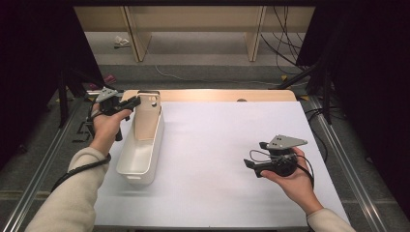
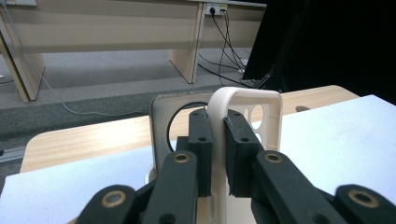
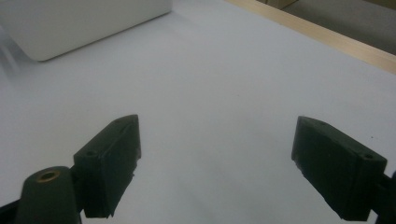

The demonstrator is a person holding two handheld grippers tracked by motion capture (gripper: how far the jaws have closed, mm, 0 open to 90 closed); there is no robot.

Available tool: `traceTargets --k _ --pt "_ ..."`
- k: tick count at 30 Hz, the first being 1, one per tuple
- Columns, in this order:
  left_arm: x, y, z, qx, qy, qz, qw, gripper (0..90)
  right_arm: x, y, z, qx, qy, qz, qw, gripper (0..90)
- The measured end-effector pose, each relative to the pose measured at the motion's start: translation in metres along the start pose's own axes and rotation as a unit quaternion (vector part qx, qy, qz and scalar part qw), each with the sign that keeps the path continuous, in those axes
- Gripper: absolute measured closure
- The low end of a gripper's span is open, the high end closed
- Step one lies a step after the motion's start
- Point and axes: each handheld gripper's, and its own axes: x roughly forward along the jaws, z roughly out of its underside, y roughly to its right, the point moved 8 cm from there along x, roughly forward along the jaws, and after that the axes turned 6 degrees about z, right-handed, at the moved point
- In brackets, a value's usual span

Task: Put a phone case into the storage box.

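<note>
Bin [image 1: 140, 154]: white, oblong, open-topped, at the mat's [image 1: 217, 145] left edge. Left gripper [image 1: 133, 102] clamps its far rim. Right gripper [image 1: 252, 166] open above bare mat.

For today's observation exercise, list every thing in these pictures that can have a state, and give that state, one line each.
Long white plastic bin: upright on the white table sheet, open-topped, far end wall clamped.
Beige insert board in the bin: leaning along its length.
Left gripper: shut on the bin's rounded end rim.
Right gripper: open, nothing between its jaws, above the sheet.
</note>
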Motion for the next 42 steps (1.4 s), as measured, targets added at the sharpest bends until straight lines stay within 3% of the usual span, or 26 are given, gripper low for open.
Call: traceTargets --k 42 --pt "0.016 -0.017 0.013 -0.01 -0.01 -0.009 0.9999 81.6 0.0 0.0 0.0 -0.002 0.001 0.0 1.0 16.5"
